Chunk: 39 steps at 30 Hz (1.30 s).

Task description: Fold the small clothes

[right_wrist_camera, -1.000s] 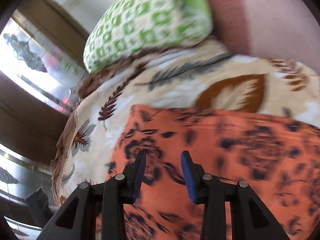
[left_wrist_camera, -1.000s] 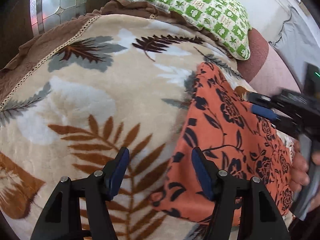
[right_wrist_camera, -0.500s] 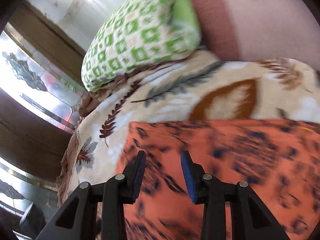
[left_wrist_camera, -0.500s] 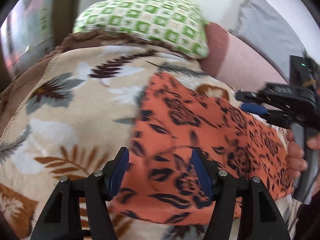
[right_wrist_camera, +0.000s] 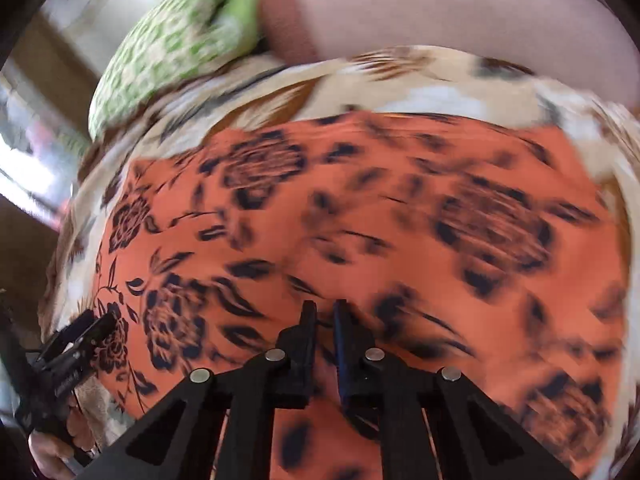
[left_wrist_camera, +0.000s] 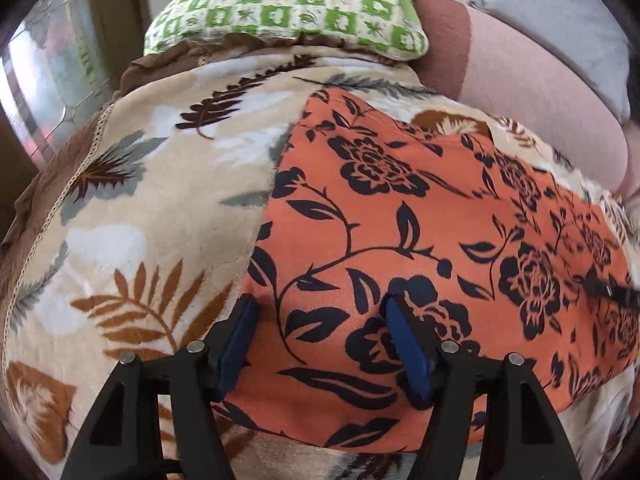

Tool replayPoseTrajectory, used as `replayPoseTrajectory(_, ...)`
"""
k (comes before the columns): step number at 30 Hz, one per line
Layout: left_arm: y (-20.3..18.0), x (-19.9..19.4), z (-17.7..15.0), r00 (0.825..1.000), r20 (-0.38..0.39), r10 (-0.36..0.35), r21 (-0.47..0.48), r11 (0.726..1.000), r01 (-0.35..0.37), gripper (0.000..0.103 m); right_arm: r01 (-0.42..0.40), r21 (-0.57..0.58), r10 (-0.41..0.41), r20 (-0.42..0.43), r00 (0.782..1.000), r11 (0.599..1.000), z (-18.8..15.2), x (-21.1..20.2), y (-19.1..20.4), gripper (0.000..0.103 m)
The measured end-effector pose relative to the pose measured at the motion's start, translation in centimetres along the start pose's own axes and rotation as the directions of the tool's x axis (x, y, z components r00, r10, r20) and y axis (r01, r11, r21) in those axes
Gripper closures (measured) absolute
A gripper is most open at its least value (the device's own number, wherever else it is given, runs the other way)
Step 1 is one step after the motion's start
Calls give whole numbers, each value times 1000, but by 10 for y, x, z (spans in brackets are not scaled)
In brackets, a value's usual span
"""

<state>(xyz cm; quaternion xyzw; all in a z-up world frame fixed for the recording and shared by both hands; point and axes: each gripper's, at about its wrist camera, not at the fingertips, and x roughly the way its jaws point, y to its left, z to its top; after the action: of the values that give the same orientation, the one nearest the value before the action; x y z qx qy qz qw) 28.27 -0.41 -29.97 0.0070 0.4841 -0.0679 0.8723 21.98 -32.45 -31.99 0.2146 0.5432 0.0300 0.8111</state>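
An orange cloth with black flowers (left_wrist_camera: 400, 200) lies flat on a leaf-patterned blanket (left_wrist_camera: 140, 220). My left gripper (left_wrist_camera: 320, 304) hangs over the cloth's near left corner. Its jaws are opening, the left pad at the cloth's edge, and the fabric lies under the gap without being pressed. The right wrist view is blurred: the same cloth (right_wrist_camera: 360, 220) fills it, and my right gripper (right_wrist_camera: 324, 306) is shut low over the middle. Whether fabric is pinched there I cannot tell. The right gripper's tip (left_wrist_camera: 608, 290) shows at the cloth's right side.
A green checked pillow (left_wrist_camera: 288, 4) lies at the blanket's far end. Beside it is a pink cushion (left_wrist_camera: 520, 92) with a grey cloth (left_wrist_camera: 560, 12) behind. A window (left_wrist_camera: 52, 80) is at far left. A hand (right_wrist_camera: 52, 452) holds the left gripper (right_wrist_camera: 88, 332).
My left gripper slid right from the bare blanket onto the cloth's corner. The right gripper swept across the cloth, dropped lower and closed its jaws.
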Motion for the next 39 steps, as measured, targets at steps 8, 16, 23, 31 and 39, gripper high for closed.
replayPoseTrajectory(8,-36,-18,-5,994,49,-95,52,994,92,19,132,107,-142,84,986,985,-53,-56,-55,90)
replayPoseTrajectory(16,-67,2,-16,998,1,61,153,986,-61,8,-14,272,-16,106,994,962,-80,-64,-92,90)
replayPoseTrajectory(23,-66,8,-18,998,13,66,125,990,-67,0,-26,231,-12,161,987,973,-76,-84,-74,90)
replayPoseTrajectory(31,-69,9,-15,997,-11,80,136,988,-78,0,-56,355,44,42,998,933,-76,-57,-101,89)
replayPoseTrajectory(39,-70,-22,-10,994,88,71,132,988,-82,0,-37,343,31,23,999,939,-72,-49,-100,89)
